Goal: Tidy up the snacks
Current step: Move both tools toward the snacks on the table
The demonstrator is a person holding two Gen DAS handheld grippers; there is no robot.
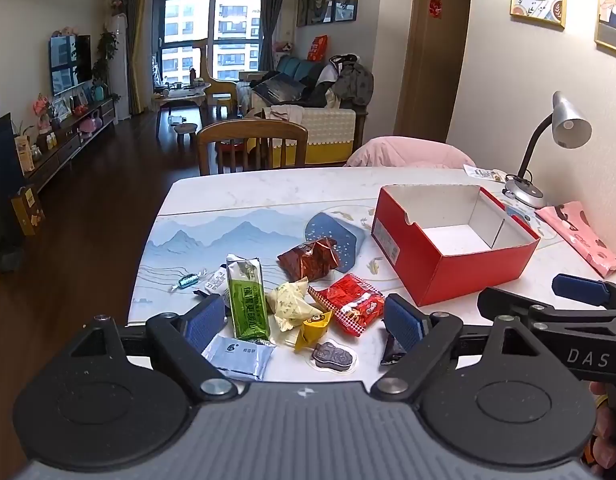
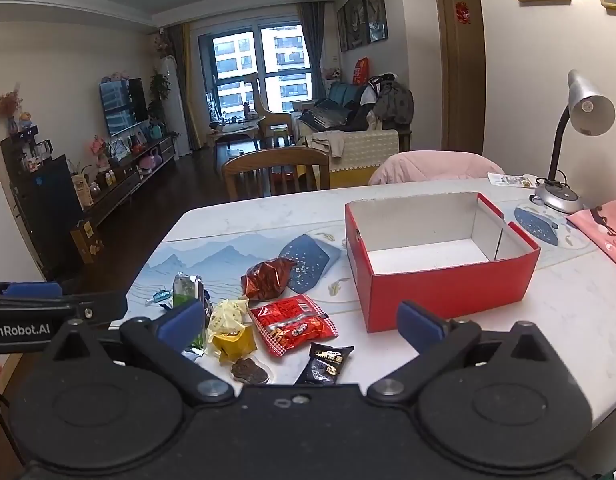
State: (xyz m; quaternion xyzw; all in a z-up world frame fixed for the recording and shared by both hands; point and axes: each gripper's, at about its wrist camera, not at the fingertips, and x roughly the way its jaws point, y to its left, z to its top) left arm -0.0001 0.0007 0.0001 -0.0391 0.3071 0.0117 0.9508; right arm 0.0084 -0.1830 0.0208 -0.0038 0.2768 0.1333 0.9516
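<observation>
White marble table (image 1: 268,188) with mountain-print mat (image 1: 212,232), living room beyond. Loose snacks (image 1: 292,304) between my left gripper (image 1: 304,320) fingers; red box (image 1: 452,240) at two o'clock. My right gripper (image 2: 300,322) likewise spread, holding nothing.

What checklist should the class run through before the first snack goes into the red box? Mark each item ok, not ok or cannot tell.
1. Red box open on top, nothing visible inside: ok.
2. Left gripper open and holding nothing: ok.
3. Right gripper open and holding nothing: ok.
4. Snacks lie loose on the table, such as the red packet and green bar: ok.
5. Snacks well separated for a single pick: not ok, several touch or overlap.
6. Box fixed against sliding: cannot tell.
</observation>
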